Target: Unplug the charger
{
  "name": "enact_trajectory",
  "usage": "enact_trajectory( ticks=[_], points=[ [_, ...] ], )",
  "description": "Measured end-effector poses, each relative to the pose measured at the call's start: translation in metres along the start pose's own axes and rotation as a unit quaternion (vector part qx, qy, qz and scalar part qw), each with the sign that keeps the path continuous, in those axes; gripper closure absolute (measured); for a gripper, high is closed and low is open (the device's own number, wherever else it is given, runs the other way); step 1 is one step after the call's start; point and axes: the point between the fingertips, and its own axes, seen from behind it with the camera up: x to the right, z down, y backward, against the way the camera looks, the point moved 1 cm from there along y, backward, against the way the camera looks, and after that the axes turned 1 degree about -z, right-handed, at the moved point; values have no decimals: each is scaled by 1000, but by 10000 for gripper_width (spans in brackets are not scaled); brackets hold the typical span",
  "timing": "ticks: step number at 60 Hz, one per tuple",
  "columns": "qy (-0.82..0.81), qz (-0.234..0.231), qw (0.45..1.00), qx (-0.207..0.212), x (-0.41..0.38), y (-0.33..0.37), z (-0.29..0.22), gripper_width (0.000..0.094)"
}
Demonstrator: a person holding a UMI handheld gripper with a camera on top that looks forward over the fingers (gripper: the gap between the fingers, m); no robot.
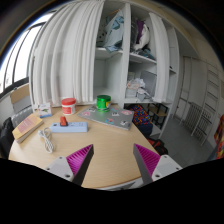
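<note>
A light blue power strip (69, 127) lies on the round wooden table (100, 150), beyond my fingers and to the left. A reddish-orange charger (64, 120) is plugged into its top. A white cable (46, 140) lies coiled on the table just left of the strip. My gripper (113, 160) is open and empty, its pink pads (80, 158) wide apart above the near part of the table, well short of the strip.
On the table's far side stand a red and white cup (68, 104), a green mug (104, 102), a grey tray (120, 119) and a white box (42, 109). A wooden box (27, 126) lies at the left. Behind are white curtains, open wardrobe shelves (140, 60) and a window.
</note>
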Motion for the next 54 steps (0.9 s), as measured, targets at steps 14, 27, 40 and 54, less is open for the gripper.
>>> enact_trajectory(
  ticks=[14,27,40,54],
  points=[
    [14,-25,1000,0,-46,-24,-5,105],
    [23,-83,996,-9,-126,-66,-9,103],
    [41,-128,991,-10,-206,-133,-22,108],
    [15,-133,991,14,-219,-176,-39,154]
  ],
)
